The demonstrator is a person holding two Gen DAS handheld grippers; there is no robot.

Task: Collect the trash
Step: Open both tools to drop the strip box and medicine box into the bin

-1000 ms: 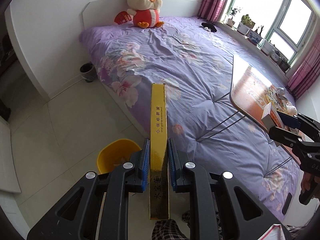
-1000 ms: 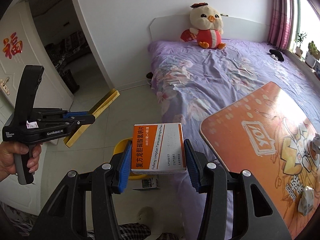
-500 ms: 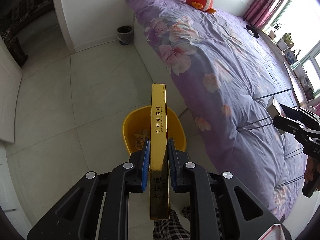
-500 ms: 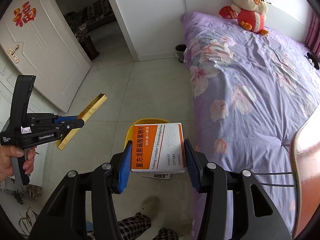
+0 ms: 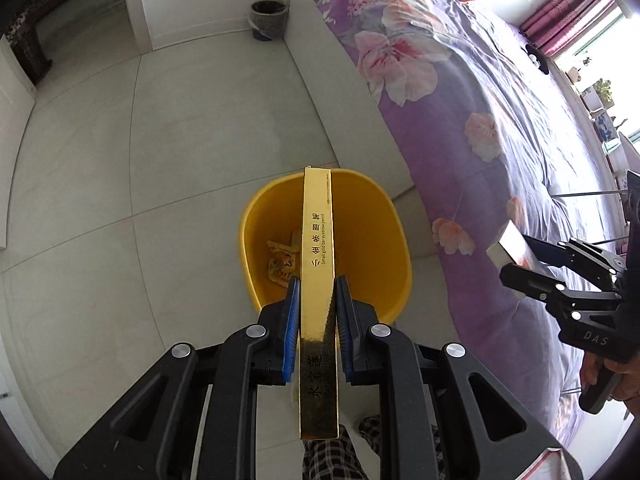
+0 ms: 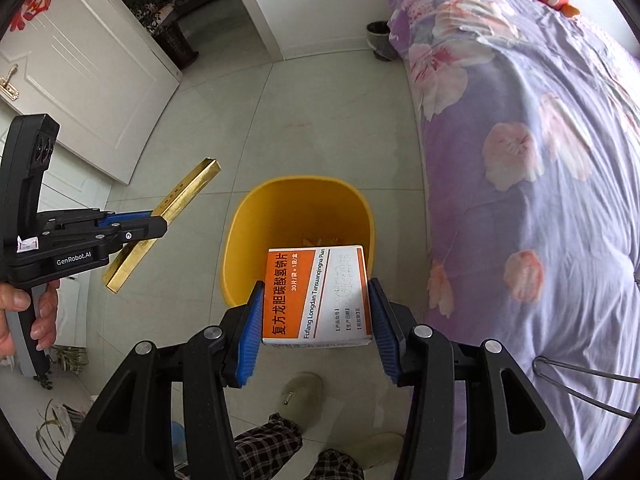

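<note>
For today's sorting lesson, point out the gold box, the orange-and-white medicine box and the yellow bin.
gold box (image 5: pixel 318 240), left wrist view, on its lettered top face.
medicine box (image 6: pixel 316 292), right wrist view, on its printed face.
yellow bin (image 6: pixel 248 220), right wrist view, on its left rim.

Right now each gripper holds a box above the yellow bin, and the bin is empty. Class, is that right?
Not quite. The bin is not empty: the left wrist view shows scraps at its bottom. The left gripper and right gripper do each hold a box.
</note>
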